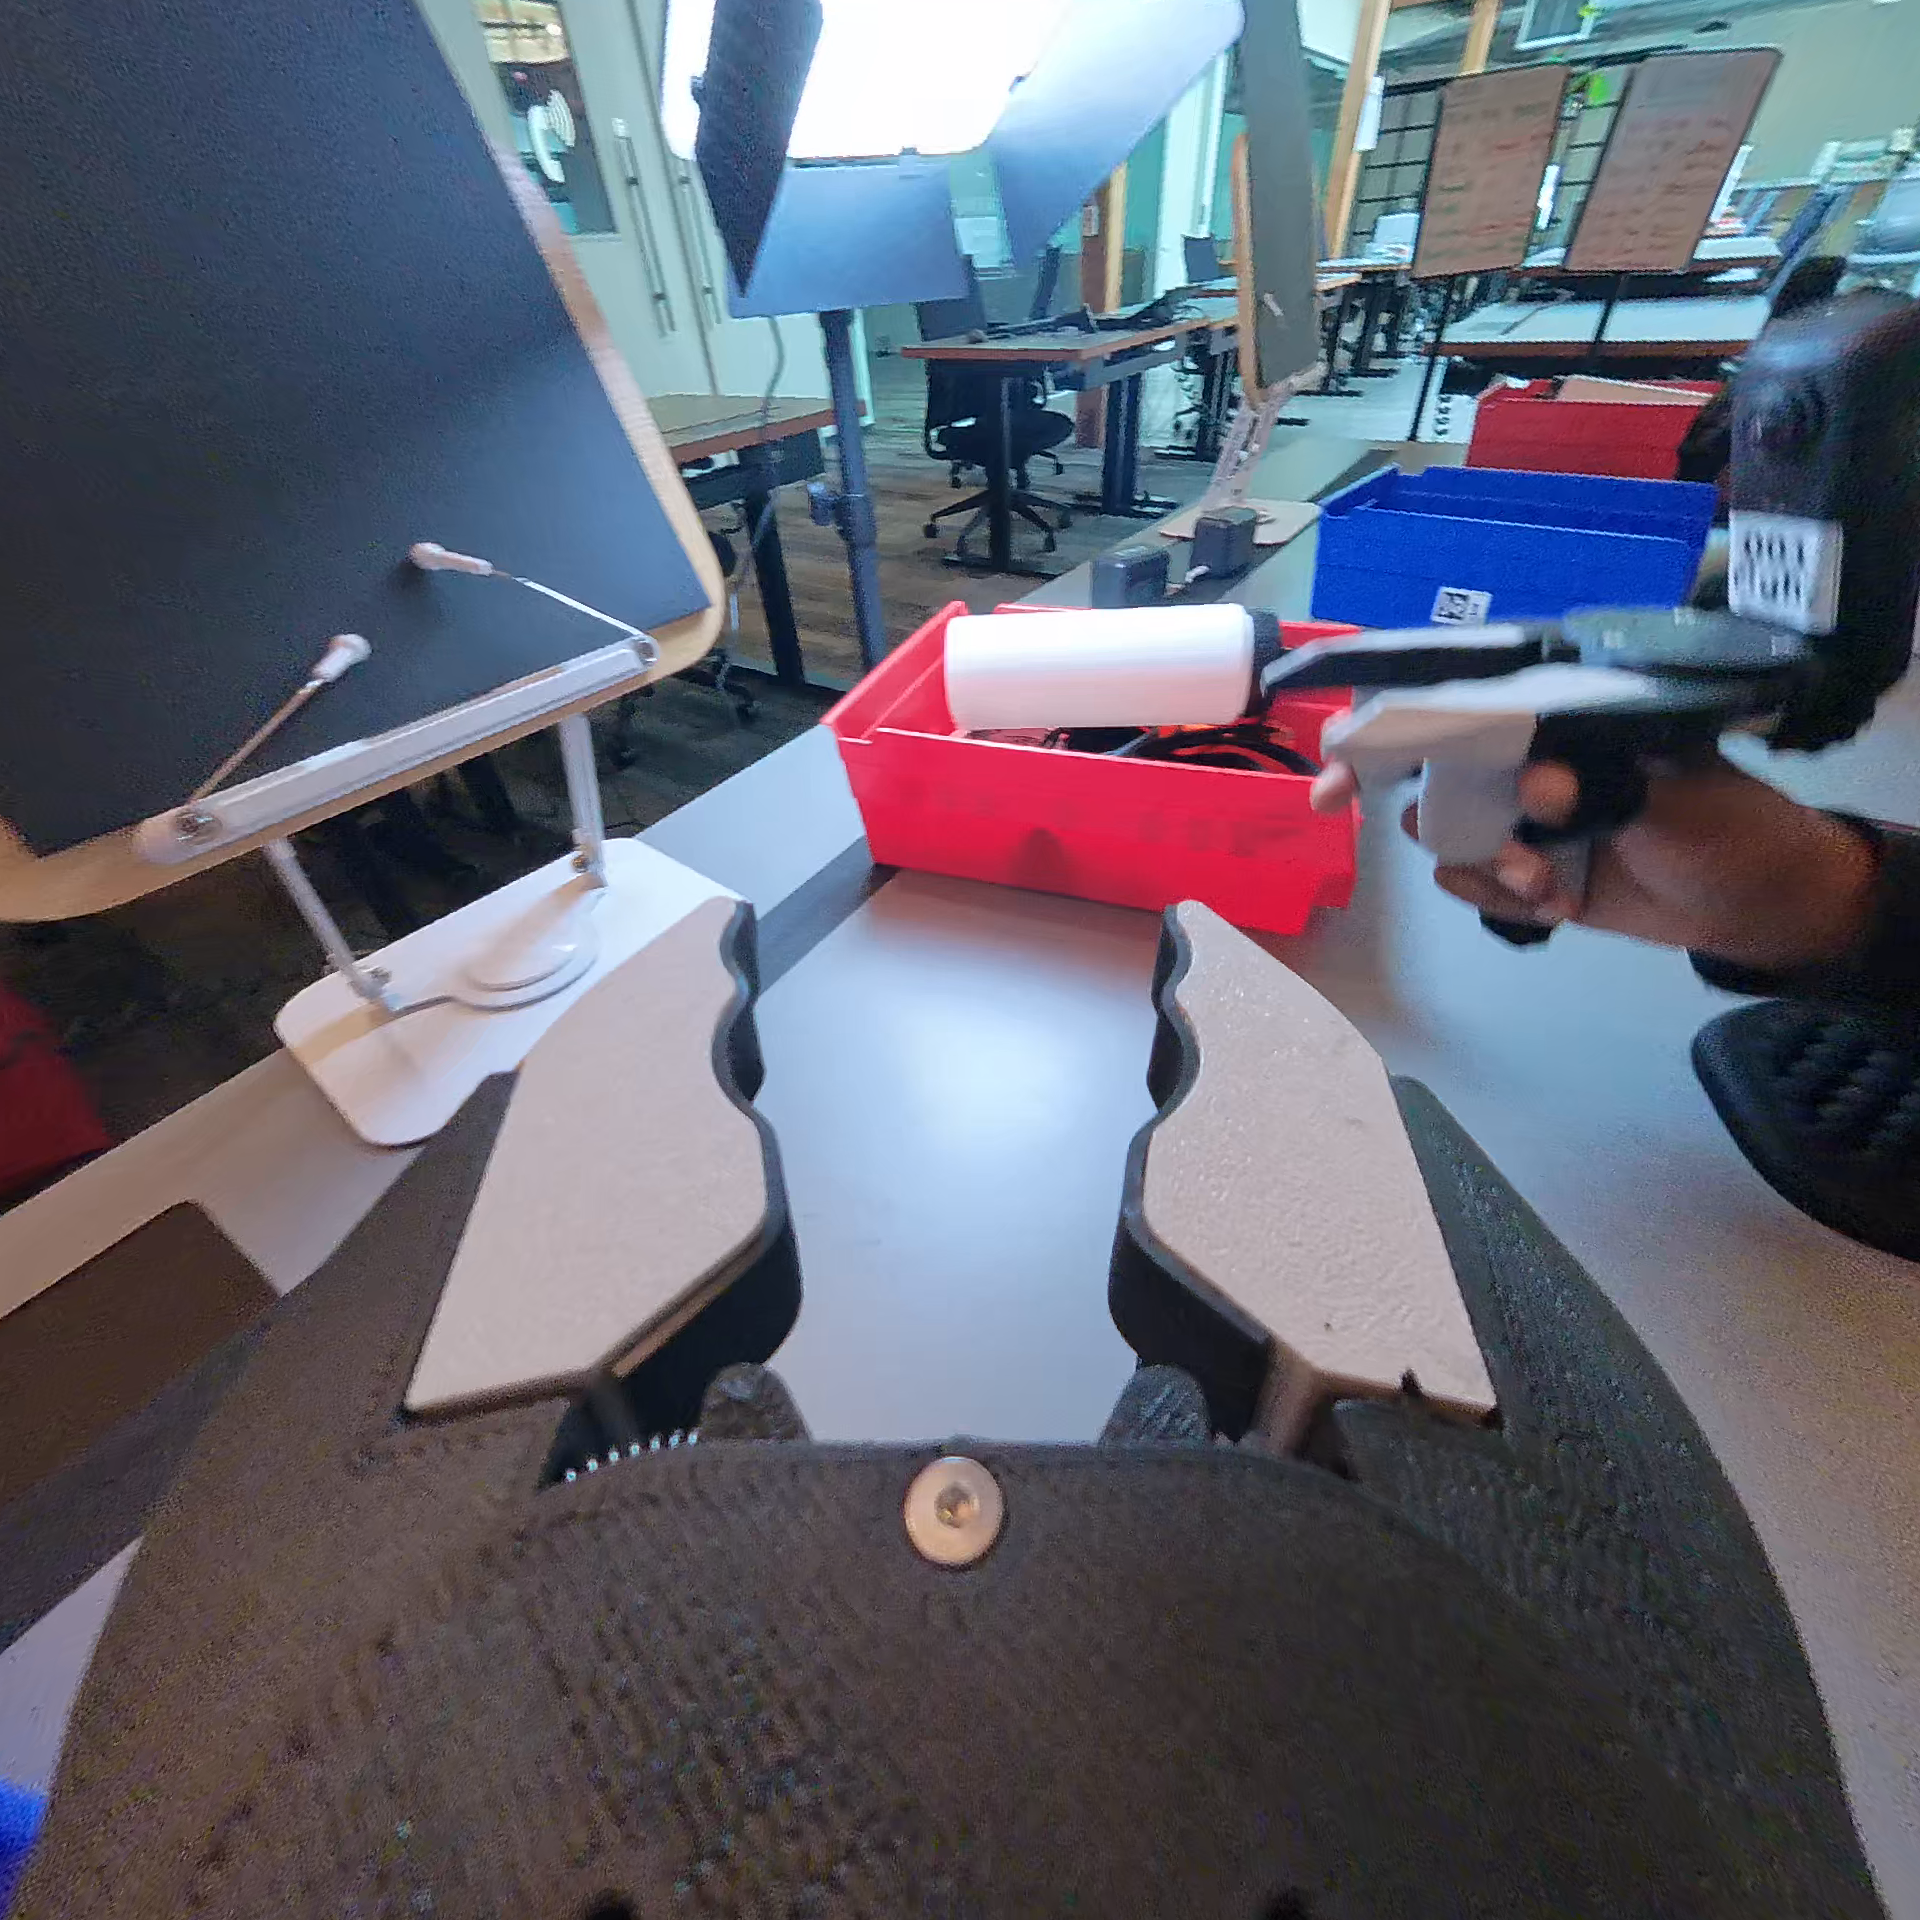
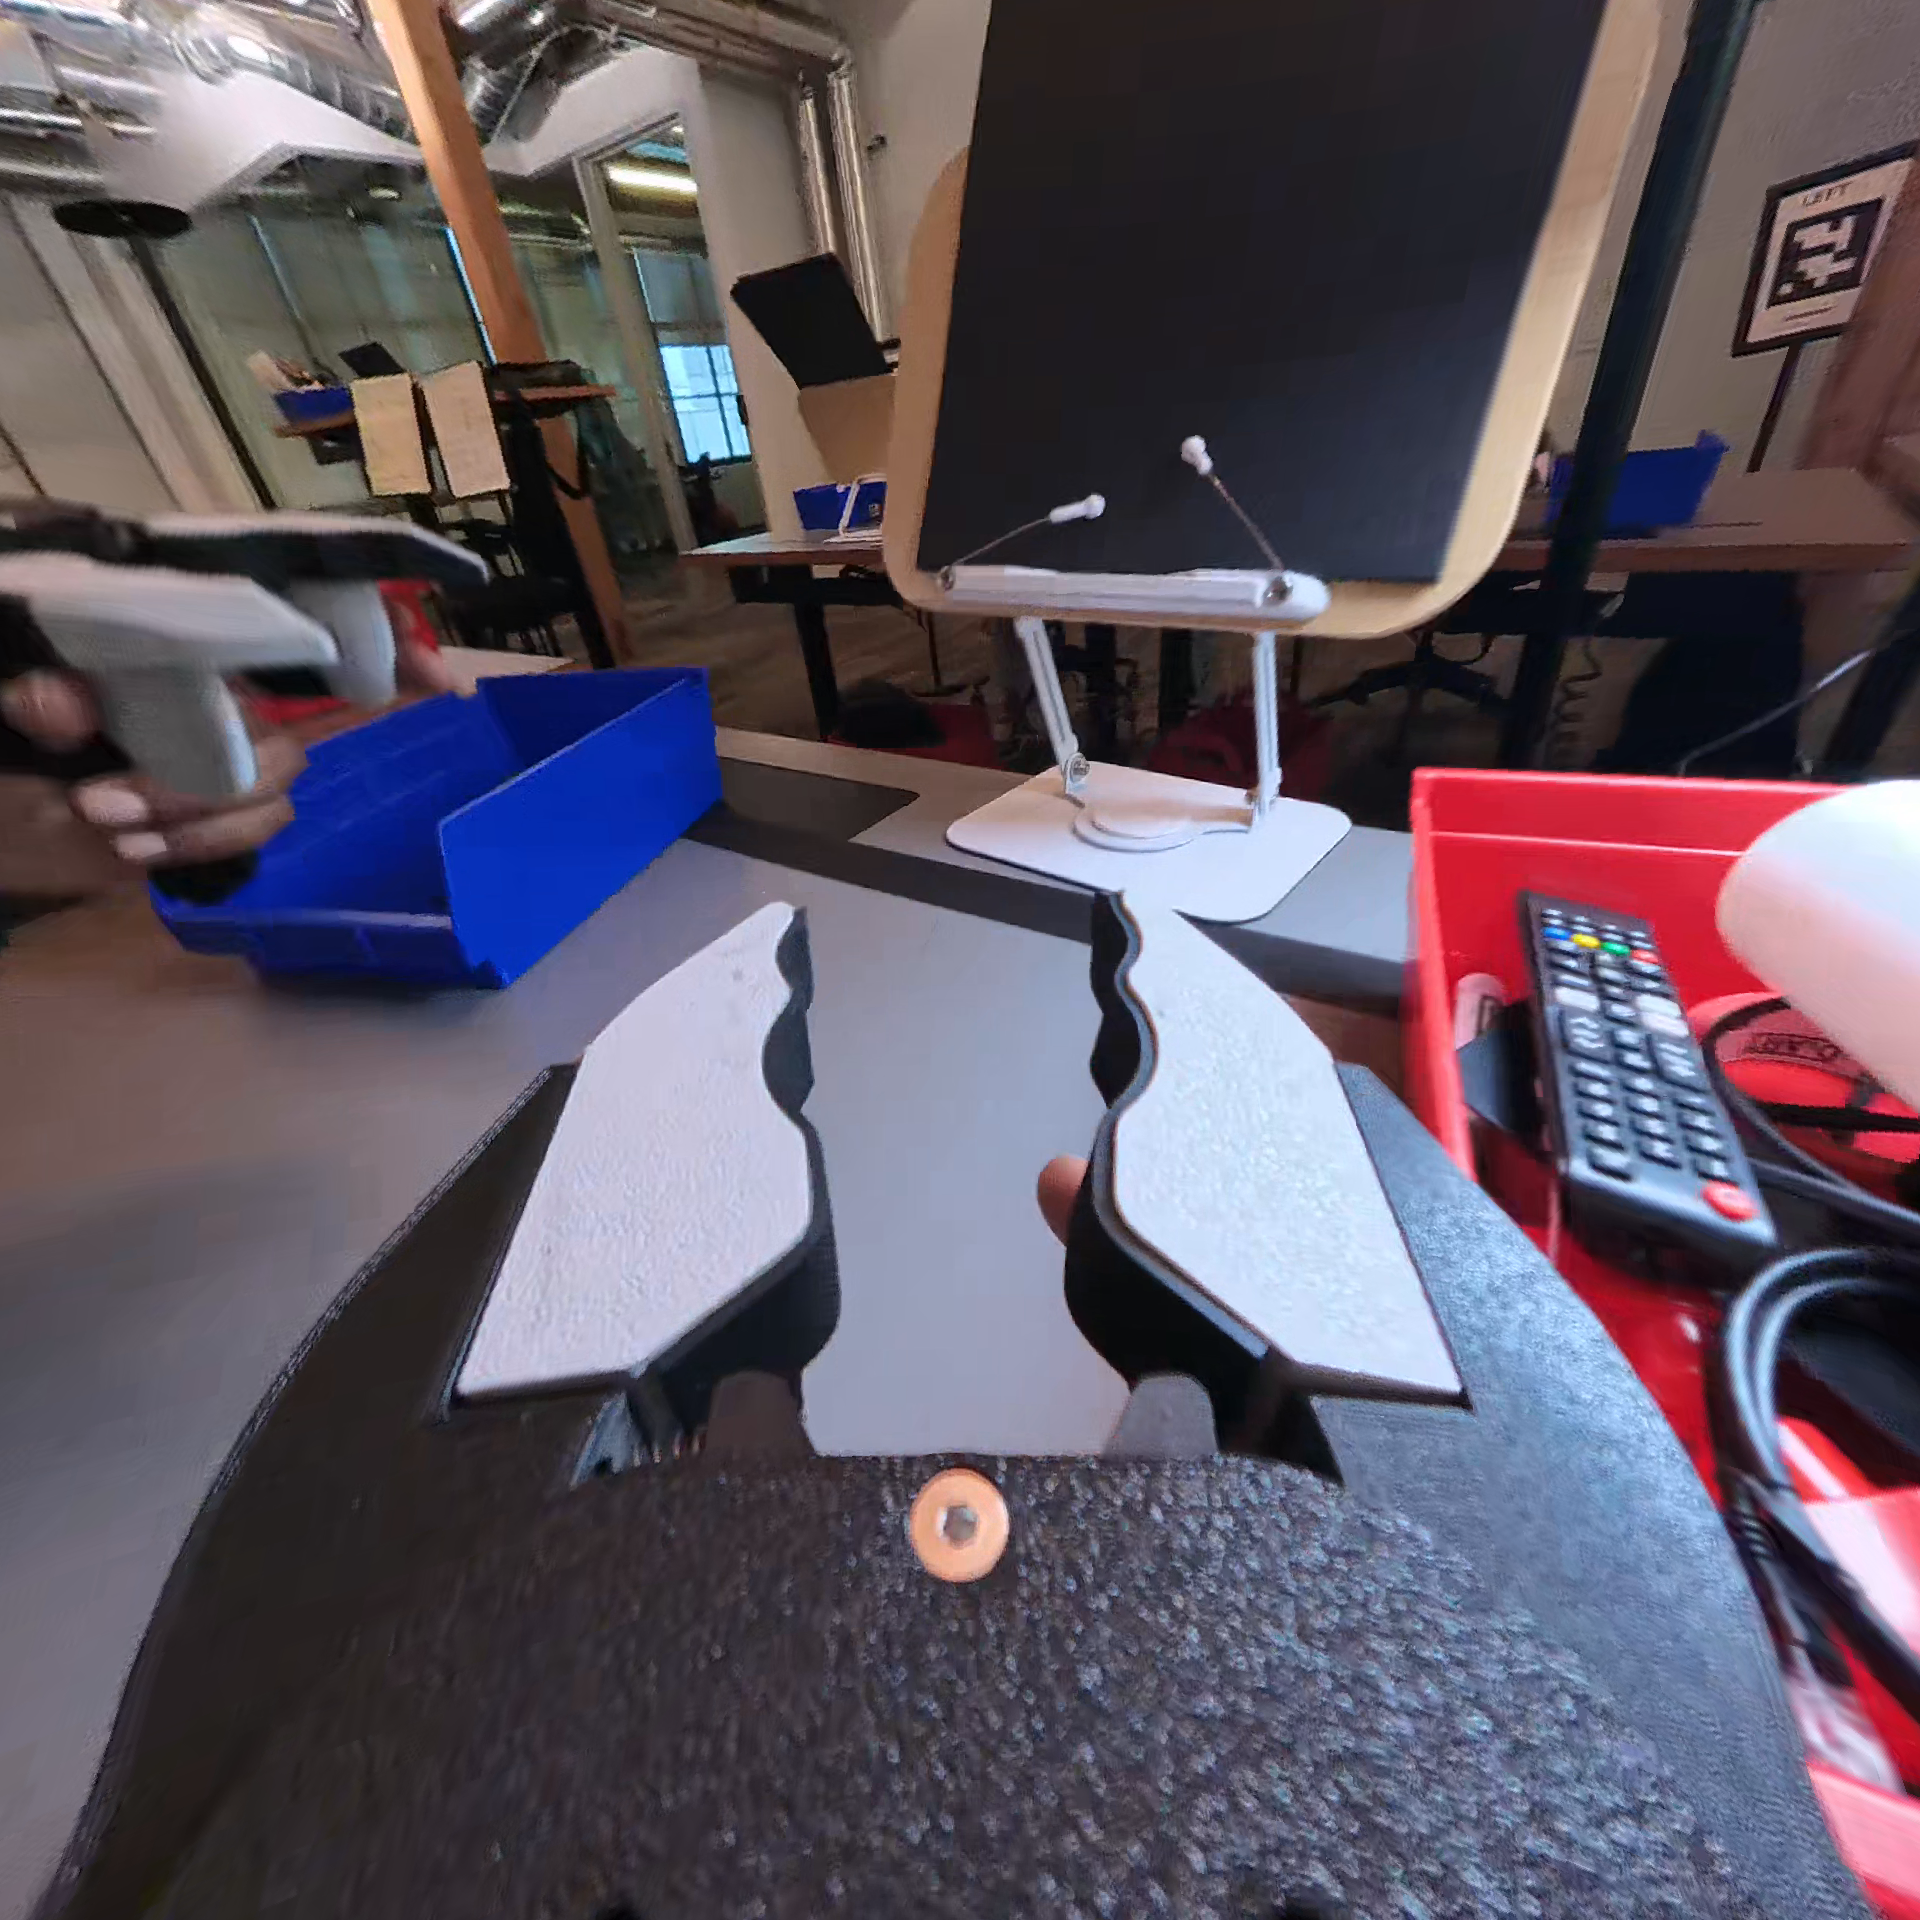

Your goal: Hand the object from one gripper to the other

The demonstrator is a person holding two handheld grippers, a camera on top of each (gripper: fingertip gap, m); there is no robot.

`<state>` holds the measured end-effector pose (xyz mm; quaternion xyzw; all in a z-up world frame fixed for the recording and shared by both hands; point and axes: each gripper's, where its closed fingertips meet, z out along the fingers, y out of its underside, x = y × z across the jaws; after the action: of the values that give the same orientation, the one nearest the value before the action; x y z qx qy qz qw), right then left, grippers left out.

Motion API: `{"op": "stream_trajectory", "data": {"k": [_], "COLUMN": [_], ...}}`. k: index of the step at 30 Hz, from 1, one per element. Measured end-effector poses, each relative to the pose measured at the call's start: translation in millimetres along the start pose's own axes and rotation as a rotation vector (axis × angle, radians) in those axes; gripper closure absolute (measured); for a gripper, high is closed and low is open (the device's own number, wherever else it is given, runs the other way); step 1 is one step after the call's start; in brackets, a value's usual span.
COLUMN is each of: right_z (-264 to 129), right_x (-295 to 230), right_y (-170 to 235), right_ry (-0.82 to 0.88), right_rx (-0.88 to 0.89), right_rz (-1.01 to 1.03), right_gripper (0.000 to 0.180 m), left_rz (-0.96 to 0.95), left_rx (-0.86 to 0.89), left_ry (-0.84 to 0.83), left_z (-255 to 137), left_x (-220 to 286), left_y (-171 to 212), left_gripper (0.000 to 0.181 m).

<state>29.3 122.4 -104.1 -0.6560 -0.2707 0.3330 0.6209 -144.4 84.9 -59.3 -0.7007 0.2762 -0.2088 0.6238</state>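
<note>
Left of the red bin point(image 1: 1091, 821), on the desk point(image 1: 966, 1143): a white stand point(image 1: 468, 997) propping up a dark board. Just short of the red bin: left gripper point(image 1: 961, 920) released, jaws wide and empty, likely posed to receive. Above the red bin: white roller point(image 1: 1101, 665) held level, clamped at its dark end by a far gripper point(image 1: 1288, 681), long body left free for taking. In its own view: right gripper point(image 2: 956, 914) also released, empty; cannot match it to that holder.
</note>
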Motion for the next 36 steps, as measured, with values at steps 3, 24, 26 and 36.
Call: {"op": "stream_trajectory", "data": {"k": [3, 24, 26, 36], "right_z": [9, 6, 5, 7], "right_x": [-12, -28, -30, -46], "right_y": [30, 32, 35, 47], "right_ry": [-0.017, -0.089, -0.095, -0.194], "right_rx": [0.0, 0.017, 0.009, -0.032], "right_rz": [-0.053, -0.12, -0.141, -0.158], "right_gripper": [0.133, 0.137, 0.137, 0.132], "left_rz": [-0.056, -0.225, -0.12, 0.119], "left_rx": [0.014, -0.637, -0.738, -1.142], "left_ry": [-0.087, -0.636, -0.575, -0.293], "left_z": [-17, -134, -127, -112], "left_x": [-33, -287, -292, -313], "left_y": [-1, 155, 169, 215], "left_gripper": [0.112, 0.115, 0.113, 0.102]}}
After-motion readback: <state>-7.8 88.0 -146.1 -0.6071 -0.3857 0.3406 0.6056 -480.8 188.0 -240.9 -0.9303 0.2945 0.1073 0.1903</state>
